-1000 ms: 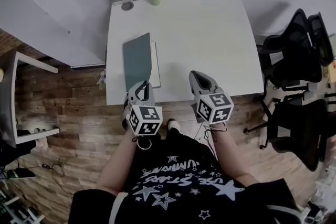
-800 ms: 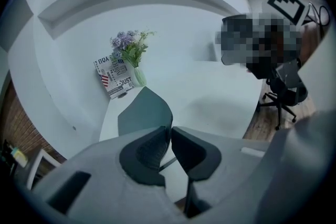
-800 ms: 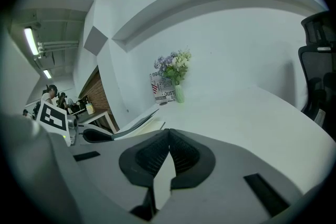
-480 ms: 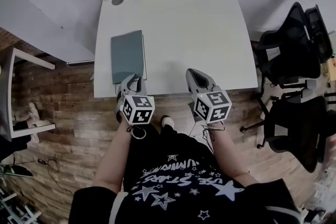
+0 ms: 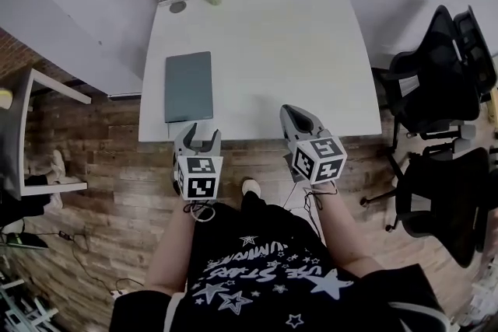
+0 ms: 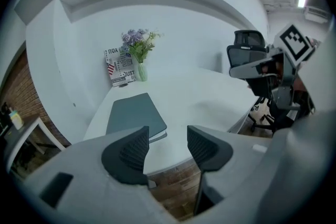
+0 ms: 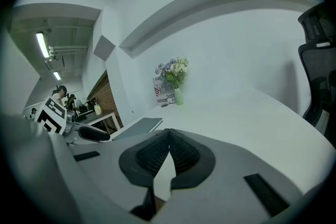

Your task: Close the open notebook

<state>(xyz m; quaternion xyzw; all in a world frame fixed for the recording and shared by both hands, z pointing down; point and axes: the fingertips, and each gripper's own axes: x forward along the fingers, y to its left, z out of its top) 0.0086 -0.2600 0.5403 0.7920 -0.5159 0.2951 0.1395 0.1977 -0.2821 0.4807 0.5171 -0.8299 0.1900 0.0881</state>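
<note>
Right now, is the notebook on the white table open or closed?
Closed: the notebook lies flat, dark green cover facing up, with no pages spread open.

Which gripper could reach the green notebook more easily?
Probably the left gripper: it hovers just in front of the closed notebook, jaws opening and empty. The right gripper is shut and farther away.

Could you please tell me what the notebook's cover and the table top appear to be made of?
Notebook: probably matte card or faux-leather cover, grey-green, no glare. Table: smooth white top, likely laminate or painted board; even, no grain.
</note>
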